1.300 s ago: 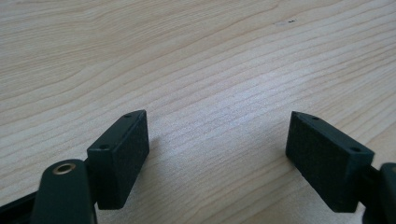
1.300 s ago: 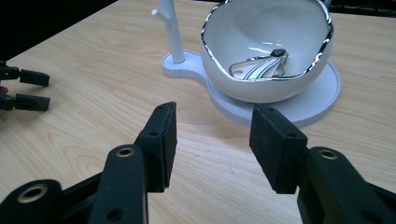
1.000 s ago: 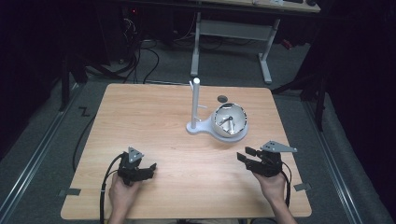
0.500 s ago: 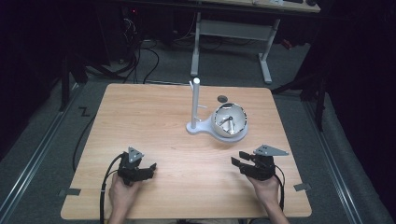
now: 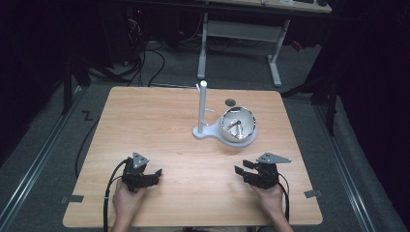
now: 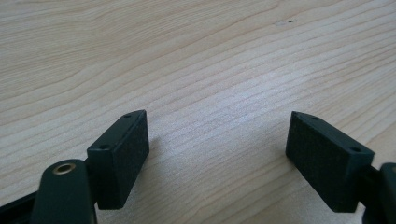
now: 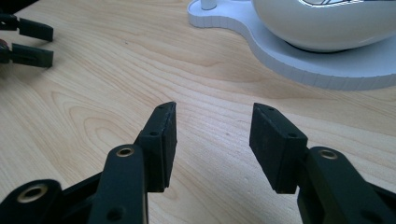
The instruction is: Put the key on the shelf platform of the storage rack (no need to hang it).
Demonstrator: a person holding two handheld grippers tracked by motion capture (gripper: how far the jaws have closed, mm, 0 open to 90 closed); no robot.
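Observation:
My left gripper (image 5: 153, 175) rests low on the wooden table (image 5: 159, 125) near its front left, held in a hand. In the left gripper view its jaws (image 6: 217, 140) stand wide open over bare wood. At the front right, my right gripper (image 5: 243, 168) points left across the table. The jaws of this gripper (image 7: 212, 126) are open with nothing between them. A white stand (image 5: 208, 130) with an upright post (image 5: 203, 104) carries a round white bowl (image 5: 238, 124) at mid table, beyond the right gripper. In the right gripper view the stand's base (image 7: 327, 65) lies close ahead at the upper right.
A small dark disc (image 5: 230, 102) lies on the table behind the bowl. The left gripper's fingers (image 7: 28, 42) show far off in the right gripper view. Cables and desk legs (image 5: 203, 43) stand on the floor beyond the table's far edge.
My right gripper has sunk toward the table and drifted a little left and nearer the front edge. The left gripper has stayed put.

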